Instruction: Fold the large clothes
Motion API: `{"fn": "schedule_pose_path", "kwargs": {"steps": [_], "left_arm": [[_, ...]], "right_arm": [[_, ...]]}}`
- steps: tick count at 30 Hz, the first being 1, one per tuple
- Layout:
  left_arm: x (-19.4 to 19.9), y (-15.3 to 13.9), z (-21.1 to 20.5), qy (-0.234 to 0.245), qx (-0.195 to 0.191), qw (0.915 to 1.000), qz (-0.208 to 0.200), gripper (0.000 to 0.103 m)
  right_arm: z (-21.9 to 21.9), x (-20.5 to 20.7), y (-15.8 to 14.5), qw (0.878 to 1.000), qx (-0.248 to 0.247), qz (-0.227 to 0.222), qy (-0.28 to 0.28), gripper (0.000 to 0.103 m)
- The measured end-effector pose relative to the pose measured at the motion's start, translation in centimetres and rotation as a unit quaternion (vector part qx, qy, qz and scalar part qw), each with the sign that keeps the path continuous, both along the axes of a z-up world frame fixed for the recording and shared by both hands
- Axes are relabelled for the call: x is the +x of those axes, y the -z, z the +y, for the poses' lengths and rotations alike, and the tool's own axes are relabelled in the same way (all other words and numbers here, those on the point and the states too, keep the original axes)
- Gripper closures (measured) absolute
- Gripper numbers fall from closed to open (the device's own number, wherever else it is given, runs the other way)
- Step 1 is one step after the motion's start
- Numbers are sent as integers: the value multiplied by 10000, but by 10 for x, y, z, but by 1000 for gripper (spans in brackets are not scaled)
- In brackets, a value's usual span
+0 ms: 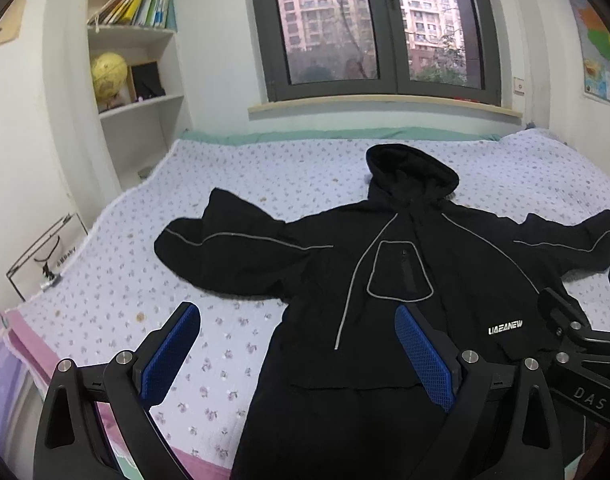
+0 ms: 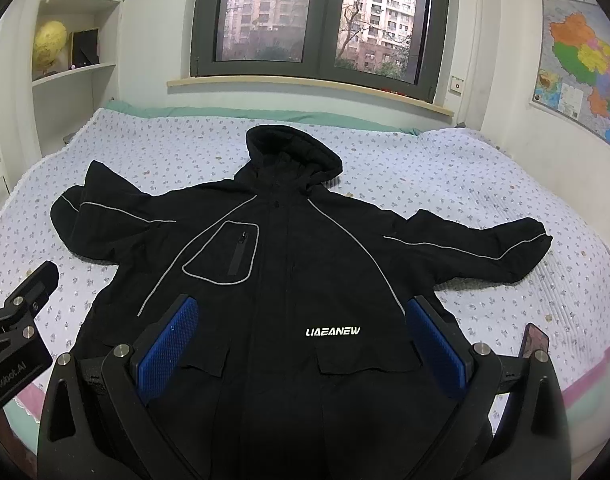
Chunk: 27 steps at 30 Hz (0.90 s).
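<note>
A large black hooded jacket (image 1: pixel 437 264) (image 2: pixel 305 248) with grey piping lies front up on the bed, sleeves spread to both sides, hood toward the window. My left gripper (image 1: pixel 297 320) hovers open above the jacket's lower left edge, blue pads wide apart, nothing between them. My right gripper (image 2: pixel 303 314) hovers open over the jacket's lower chest near the white logo, also holding nothing. The right gripper's body shows at the right edge of the left wrist view, and the left gripper's body at the left edge of the right wrist view.
The bed's flowered quilt (image 1: pixel 265 176) (image 2: pixel 485 184) reaches the wall under the window (image 1: pixel 377 28). A white bookshelf with a globe (image 1: pixel 109 76) stands at the left. A map (image 2: pixel 585 64) hangs on the right wall. A phone-like object (image 2: pixel 535 340) lies near the bed's right front.
</note>
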State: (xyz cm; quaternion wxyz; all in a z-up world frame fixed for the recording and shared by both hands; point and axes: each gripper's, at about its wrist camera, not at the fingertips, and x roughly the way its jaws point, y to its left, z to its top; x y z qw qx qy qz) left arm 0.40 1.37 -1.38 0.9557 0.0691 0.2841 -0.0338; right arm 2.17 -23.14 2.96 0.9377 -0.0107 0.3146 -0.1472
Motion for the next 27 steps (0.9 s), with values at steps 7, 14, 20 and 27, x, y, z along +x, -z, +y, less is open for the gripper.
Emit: {"fn": "schedule_pose_path", "kwargs": {"steps": [7, 14, 20, 27], "left_arm": [[3, 5, 7, -69, -76, 9999, 67, 5], [16, 7, 23, -153, -228, 9994, 221, 5], [49, 8, 78, -217, -701, 9964, 423, 5], [121, 7, 194, -880, -672, 9933, 320, 5]], "right_arm": [[3, 5, 2, 10000, 31, 70, -13, 0], [7, 14, 5, 9998, 161, 111, -24, 0], [25, 39, 2, 9996, 166, 61, -242, 0], [46, 118, 8, 9892, 642, -358, -1265, 0]]}}
